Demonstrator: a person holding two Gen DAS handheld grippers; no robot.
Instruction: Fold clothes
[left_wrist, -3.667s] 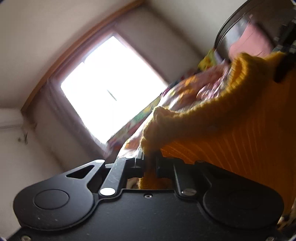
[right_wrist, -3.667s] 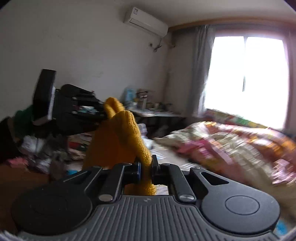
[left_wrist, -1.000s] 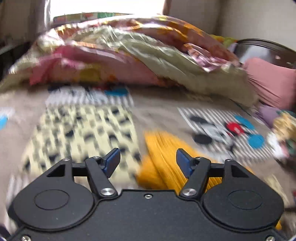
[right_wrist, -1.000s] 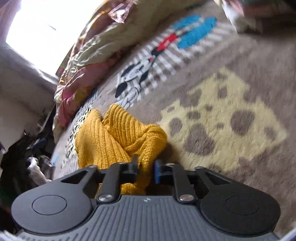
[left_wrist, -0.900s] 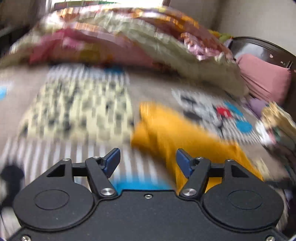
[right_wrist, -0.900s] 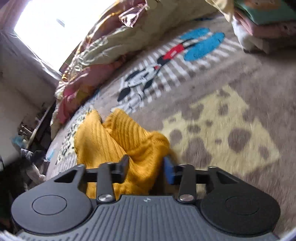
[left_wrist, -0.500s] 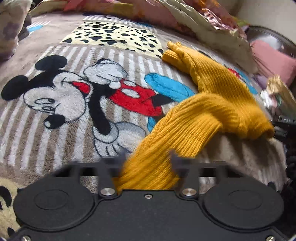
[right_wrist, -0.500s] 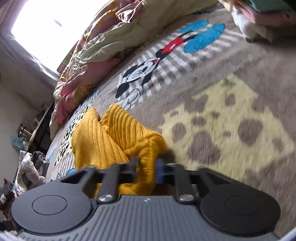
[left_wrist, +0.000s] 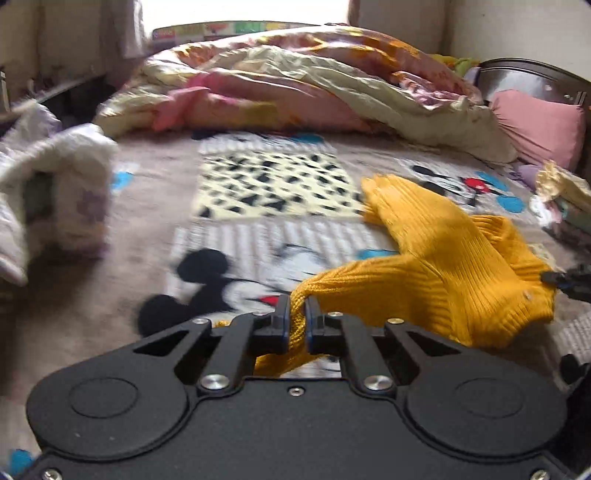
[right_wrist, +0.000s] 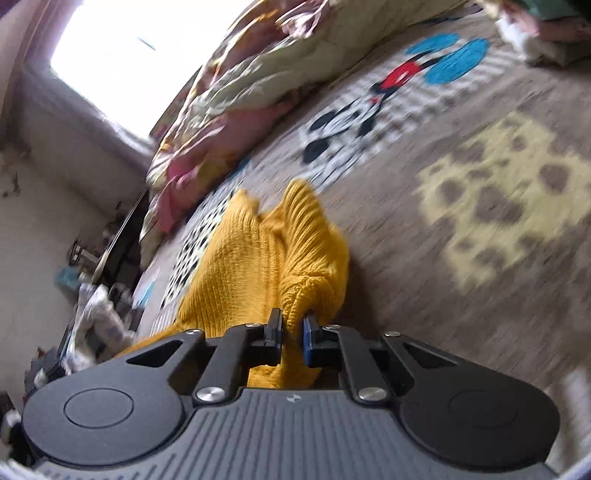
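A yellow ribbed knit sweater (left_wrist: 454, 258) lies stretched across the cartoon-print blanket (left_wrist: 258, 192) on the bed. My left gripper (left_wrist: 296, 314) is shut on one end of it, a bunched strip of knit pinched between the pads. In the right wrist view the same yellow sweater (right_wrist: 266, 254) runs away from my right gripper (right_wrist: 291, 325), which is shut on a thick fold of its edge. The right gripper's tip (left_wrist: 565, 280) shows at the right edge of the left wrist view, against the sweater's far corner.
A crumpled floral quilt (left_wrist: 314, 85) is heaped along the far side of the bed, with a pink pillow (left_wrist: 535, 125) at the headboard. A pale bundle of cloth (left_wrist: 55, 199) sits on the left. Stacked clothes (left_wrist: 565, 199) lie on the right.
Both grippers, open around the sweater about a second ago, have closed on it. The left one swept along the bed and now pulls its end out, stretching the sweater.
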